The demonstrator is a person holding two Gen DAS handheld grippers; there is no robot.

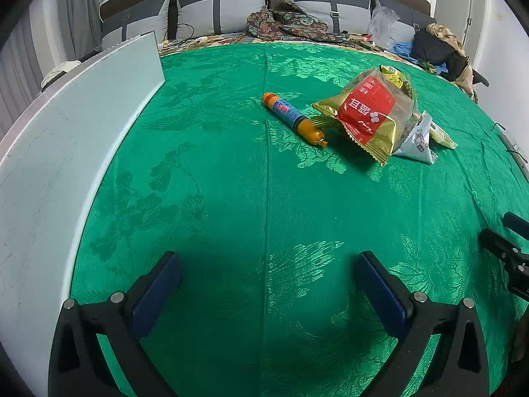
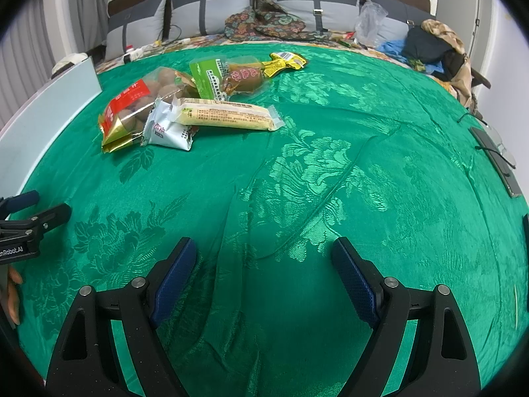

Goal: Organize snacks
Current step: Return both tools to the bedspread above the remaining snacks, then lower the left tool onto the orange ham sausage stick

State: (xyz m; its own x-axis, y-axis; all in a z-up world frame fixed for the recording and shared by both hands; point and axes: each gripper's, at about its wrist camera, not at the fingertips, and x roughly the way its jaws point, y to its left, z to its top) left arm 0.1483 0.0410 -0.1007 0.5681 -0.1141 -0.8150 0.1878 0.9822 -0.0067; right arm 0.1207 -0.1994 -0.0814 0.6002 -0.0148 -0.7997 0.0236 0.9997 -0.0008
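- Left tongs (image 1: 267, 278): spread wide, blue pads bare, nothing between them; they hang over the green cloth (image 1: 231, 182) at the bottom of the left wrist view.
- Right tongs (image 2: 264, 264): likewise spread, nothing pinched, low centre of the right wrist view above the same cloth.
- Each pair of tongs shows in the other's view: right ones at the right edge of the left view, left ones at the left edge of the right view, with a bit of a hand (image 2: 13, 294) under them.
- Snacks lie in a loose heap on the cloth, well apart from both tongs.
- Sausage stick (image 1: 294, 119): orange ends, blue label, lying alone just left of the heap, upper centre of the left view.
- Red-and-gold bag (image 1: 370, 112): largest item, resting over a white packet (image 1: 418, 140).
- In the right view, upper left: the pale yellow bar (image 2: 228, 115) lies across the white packet; behind it a green-labelled pouch (image 2: 228, 76), and a small yellow packet (image 2: 284, 61) farthest back.
- White panel (image 1: 66, 139): stands along the left edge of the cloth.
- Upper frame: grey cushions (image 1: 218, 6) and heaped clothing (image 1: 291, 20).
- Right edge of the right view: a dark flat device (image 2: 496, 162) with a cable.
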